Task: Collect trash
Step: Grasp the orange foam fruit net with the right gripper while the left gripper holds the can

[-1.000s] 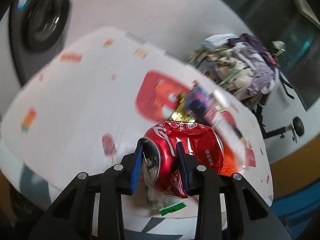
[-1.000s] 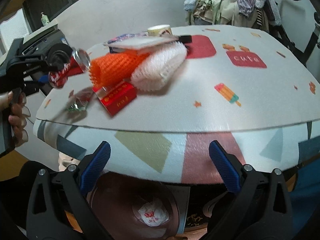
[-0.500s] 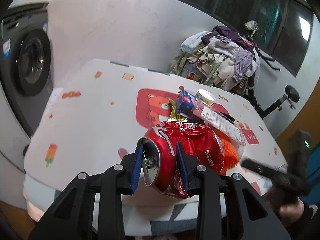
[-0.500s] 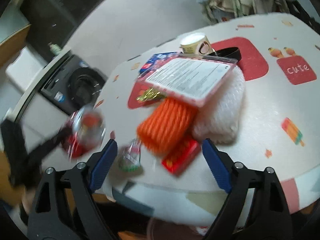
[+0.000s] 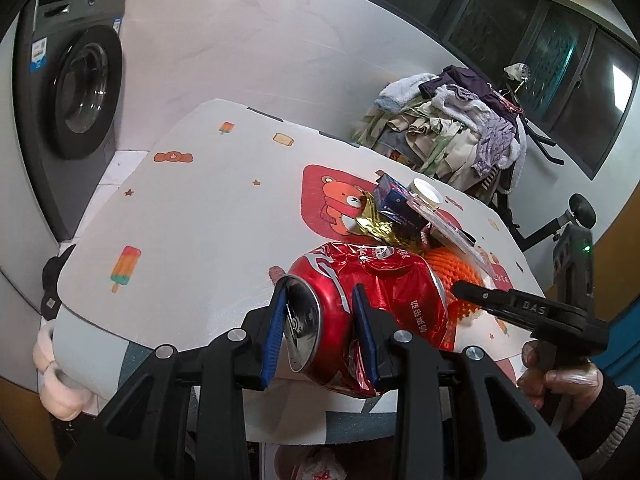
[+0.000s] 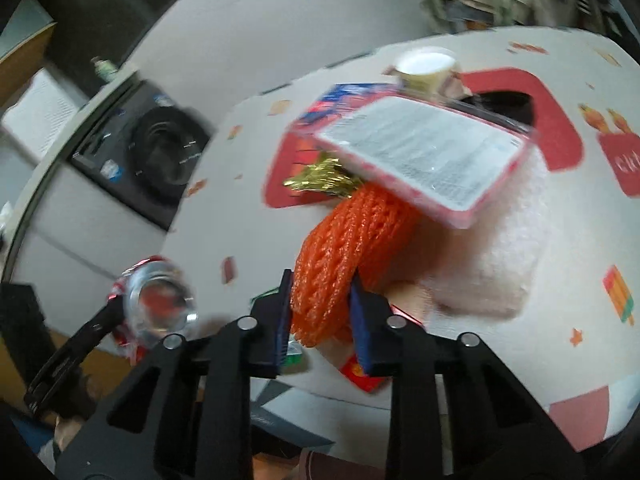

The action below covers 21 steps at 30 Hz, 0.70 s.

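My left gripper [image 5: 320,332] is shut on a crushed red cola can [image 5: 360,316] and holds it above the near edge of the table [image 5: 192,216]. The can also shows in the right wrist view [image 6: 158,304]. My right gripper [image 6: 322,312] is shut on the near end of an orange foam net [image 6: 352,244], which lies in a trash pile. On the pile lie a flat red-rimmed plastic pack [image 6: 424,156], a white foam net [image 6: 500,252], gold foil [image 6: 320,178], a blue box [image 5: 394,200] and a paper cup [image 6: 426,68].
A small red box [image 6: 360,372] lies at the table edge under my right gripper. A washing machine [image 5: 72,92] stands left of the table. A heap of clothes [image 5: 452,128] sits behind it. A bin with a white bag [image 5: 316,468] is below the table edge.
My right gripper moved forward over the table and closed on the orange net. My left gripper kept the can and the view steadied toward the table.
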Tool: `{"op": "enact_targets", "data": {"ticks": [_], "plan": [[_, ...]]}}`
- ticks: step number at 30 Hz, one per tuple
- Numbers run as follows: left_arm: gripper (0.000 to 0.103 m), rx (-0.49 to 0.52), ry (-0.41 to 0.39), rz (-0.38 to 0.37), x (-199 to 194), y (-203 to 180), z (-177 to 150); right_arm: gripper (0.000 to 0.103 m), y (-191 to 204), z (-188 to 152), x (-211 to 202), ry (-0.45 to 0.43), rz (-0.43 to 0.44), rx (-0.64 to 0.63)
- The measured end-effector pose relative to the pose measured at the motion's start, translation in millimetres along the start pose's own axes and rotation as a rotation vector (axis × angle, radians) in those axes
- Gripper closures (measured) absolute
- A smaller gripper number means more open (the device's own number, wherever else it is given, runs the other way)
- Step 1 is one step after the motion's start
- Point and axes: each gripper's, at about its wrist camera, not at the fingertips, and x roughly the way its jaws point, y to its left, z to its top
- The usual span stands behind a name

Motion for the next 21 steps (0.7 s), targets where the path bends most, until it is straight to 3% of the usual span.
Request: {"op": "enact_targets", "data": {"ticks": [4, 11, 21], "plan": [[0.071, 0.0, -0.007, -0.008, -1, -2, -2, 0.076, 17, 3, -6, -0.01, 0.04, -0.071], [0.071, 0.015, -0.028, -0.01, -10, -6, -1, 0.076, 41, 8, -43, -0.109, 0.026, -0.213], [0.071, 0.064, -0.041, -0.036, -28, -24, -12, 0.076, 14, -17, -99, -0.192, -0.029, -0.171]]}}
